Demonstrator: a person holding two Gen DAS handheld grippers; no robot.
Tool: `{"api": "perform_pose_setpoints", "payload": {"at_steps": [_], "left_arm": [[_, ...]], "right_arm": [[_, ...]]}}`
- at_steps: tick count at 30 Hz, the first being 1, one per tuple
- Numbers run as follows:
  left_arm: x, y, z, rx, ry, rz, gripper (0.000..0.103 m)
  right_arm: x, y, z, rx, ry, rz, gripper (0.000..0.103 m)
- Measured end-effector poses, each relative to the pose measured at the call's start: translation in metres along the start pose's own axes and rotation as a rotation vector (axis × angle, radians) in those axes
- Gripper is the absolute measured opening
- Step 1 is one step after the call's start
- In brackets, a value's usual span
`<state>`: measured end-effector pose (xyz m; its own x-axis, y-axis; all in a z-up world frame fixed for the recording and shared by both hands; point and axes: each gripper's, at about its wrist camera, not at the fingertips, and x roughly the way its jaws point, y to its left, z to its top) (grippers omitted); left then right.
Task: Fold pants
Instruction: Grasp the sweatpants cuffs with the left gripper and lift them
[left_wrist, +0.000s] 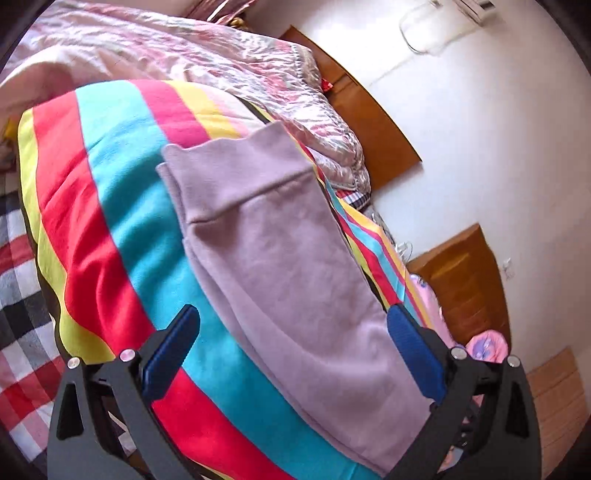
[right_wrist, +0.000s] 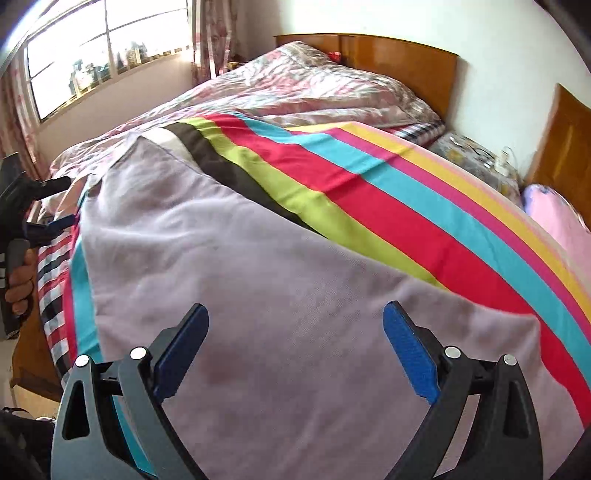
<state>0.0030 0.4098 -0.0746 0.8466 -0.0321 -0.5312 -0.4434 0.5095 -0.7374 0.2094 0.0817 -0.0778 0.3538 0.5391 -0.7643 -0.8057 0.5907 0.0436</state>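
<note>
Both claws stand spread wide with nothing between their blue pads. Left claw (left_wrist: 293, 323) hangs over the lower part of the lilac pants (left_wrist: 280, 258), whose cloth fills most of the gap between its fingers; whether the pads touch the fabric cannot be told. Right claw (right_wrist: 295, 321) hovers over another stretch of the same pants (right_wrist: 258, 295), the cloth spreading under and past both its fingers.

In the left wrist view the pants lie flat in a long strip, doubled lengthwise, running away from the claw toward a ribbed band at the far end. In the right wrist view they lie as a broad, lightly wrinkled sheet reaching up to a far corner, with a faint reddish mark on the cloth near the left finger.

Under the pants lies a striped blanket (left_wrist: 122, 206) in red, turquoise, yellow, pink and black, spread over the bed. Beyond it sits a rumpled floral quilt (right_wrist: 295, 88), and a checked sheet (left_wrist: 18, 288) shows at the bed's edge. A wooden headboard (right_wrist: 402, 62) stands against the white wall, with a wooden cabinet (left_wrist: 465, 280) beside the bed. A bright window (right_wrist: 103, 48) shows in the right wrist view, where the left claw appears at the far left edge, held in a hand (right_wrist: 20, 286).
</note>
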Motion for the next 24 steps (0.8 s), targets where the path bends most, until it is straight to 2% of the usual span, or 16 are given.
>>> {"api": "perform_pose_setpoints", "payload": {"at_steps": [2, 6, 8, 13, 14, 15, 18, 24], "left_arm": [[-0.001, 0.017, 0.01, -0.084, -0.009, -0.043, 0.101], [0.009, 0.031, 0.023, -0.116, 0.011, -0.044, 0.101], [0.013, 0.039, 0.025, -0.163, 0.018, -0.078, 0.101], [0.014, 0.044, 0.031, -0.159, 0.004, -0.121, 0.099], [0.014, 0.043, 0.034, -0.153, -0.002, -0.126, 0.094], [0.015, 0.042, 0.038, -0.148, -0.008, -0.134, 0.085], [0.019, 0.046, 0.045, -0.139, -0.015, -0.146, 0.075], [0.02, 0.067, 0.053, -0.195, -0.08, -0.264, 0.073]], "right_arm": [[0.022, 0.025, 0.018, -0.073, 0.012, 0.05, 0.092], [0.063, 0.048, 0.022, -0.087, 0.077, 0.064, 0.092], [0.066, 0.051, 0.017, -0.092, 0.065, 0.053, 0.094], [0.065, 0.05, 0.016, -0.097, 0.069, 0.056, 0.095], [0.065, 0.052, 0.016, -0.102, 0.071, 0.052, 0.096], [0.066, 0.053, 0.016, -0.108, 0.073, 0.05, 0.097], [0.068, 0.053, 0.017, -0.111, 0.076, 0.05, 0.098], [0.068, 0.051, 0.017, -0.11, 0.075, 0.051, 0.098]]}}
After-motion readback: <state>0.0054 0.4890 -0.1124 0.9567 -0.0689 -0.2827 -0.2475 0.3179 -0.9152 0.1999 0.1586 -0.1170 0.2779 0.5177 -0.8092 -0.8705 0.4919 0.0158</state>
